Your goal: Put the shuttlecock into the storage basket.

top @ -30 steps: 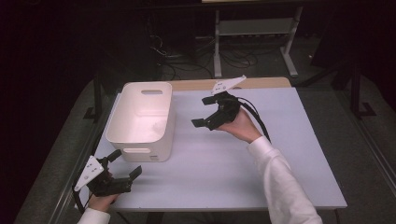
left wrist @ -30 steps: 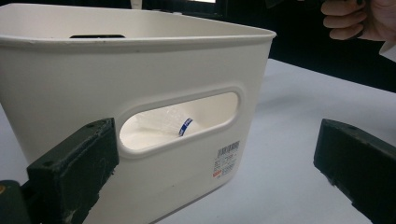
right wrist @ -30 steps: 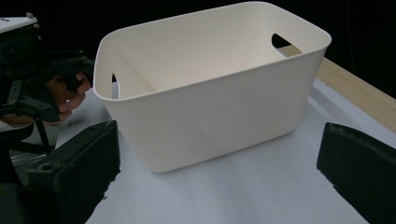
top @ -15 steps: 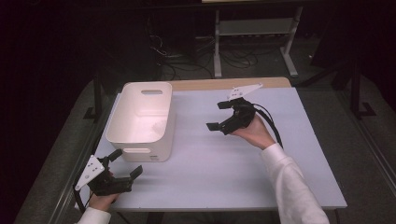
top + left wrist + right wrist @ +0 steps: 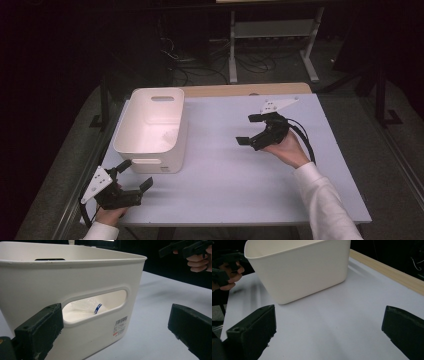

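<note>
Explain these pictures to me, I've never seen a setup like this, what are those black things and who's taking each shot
A person sits at a table and holds a hand-held grasping tool in each hand. The high view looks down from above. The other two views come from cameras riding on each tool, looking out between its two black jaws. On the table stands a white bin; through its handle slot you can see something white with a blue band inside. The left tool points at the bin, the right tool hovers over the table. Both are open and hold nothing.
</note>
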Available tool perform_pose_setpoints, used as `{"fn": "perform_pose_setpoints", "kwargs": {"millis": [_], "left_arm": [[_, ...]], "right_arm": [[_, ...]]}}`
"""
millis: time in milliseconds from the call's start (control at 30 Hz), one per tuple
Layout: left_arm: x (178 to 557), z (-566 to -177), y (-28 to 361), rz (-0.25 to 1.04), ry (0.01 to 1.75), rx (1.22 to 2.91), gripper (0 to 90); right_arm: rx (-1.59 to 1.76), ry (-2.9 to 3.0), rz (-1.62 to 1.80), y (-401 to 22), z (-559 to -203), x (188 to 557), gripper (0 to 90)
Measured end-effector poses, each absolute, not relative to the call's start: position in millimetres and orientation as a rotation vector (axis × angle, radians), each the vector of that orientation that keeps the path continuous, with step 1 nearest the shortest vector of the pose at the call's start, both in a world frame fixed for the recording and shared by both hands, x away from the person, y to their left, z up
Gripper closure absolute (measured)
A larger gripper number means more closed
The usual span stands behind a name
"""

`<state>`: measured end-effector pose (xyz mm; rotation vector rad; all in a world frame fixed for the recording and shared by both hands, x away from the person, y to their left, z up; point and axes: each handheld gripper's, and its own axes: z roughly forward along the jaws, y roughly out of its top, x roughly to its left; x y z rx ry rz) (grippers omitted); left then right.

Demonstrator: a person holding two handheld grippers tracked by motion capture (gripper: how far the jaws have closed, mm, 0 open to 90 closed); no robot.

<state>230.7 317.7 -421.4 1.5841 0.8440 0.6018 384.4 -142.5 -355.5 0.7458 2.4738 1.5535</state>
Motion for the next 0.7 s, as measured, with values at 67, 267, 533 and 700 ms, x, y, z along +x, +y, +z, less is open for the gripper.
{"fn": "perform_pose_setpoints", "kwargs": {"millis": [67,267,533,700], "left_arm": [[231.0,-421.7,317.3,0.599,0.849,1.578,0.0],[231.1,-421.7,317.1,0.599,0.847,1.582,0.0],[230.6,-421.0,317.0,0.614,0.843,1.580,0.0],[230.7,-421.1,317.0,0.612,0.843,1.579,0.0]], "right_arm": [[0.762,2.466,1.545,-147.5,-358.2,382.4,0.0],[0.798,2.456,1.525,-164.0,-365.4,375.1,0.0],[0.825,2.438,1.500,-182.2,-371.3,365.9,0.0],[0.842,2.435,1.504,-188.1,-376.1,360.1,0.0]]}}
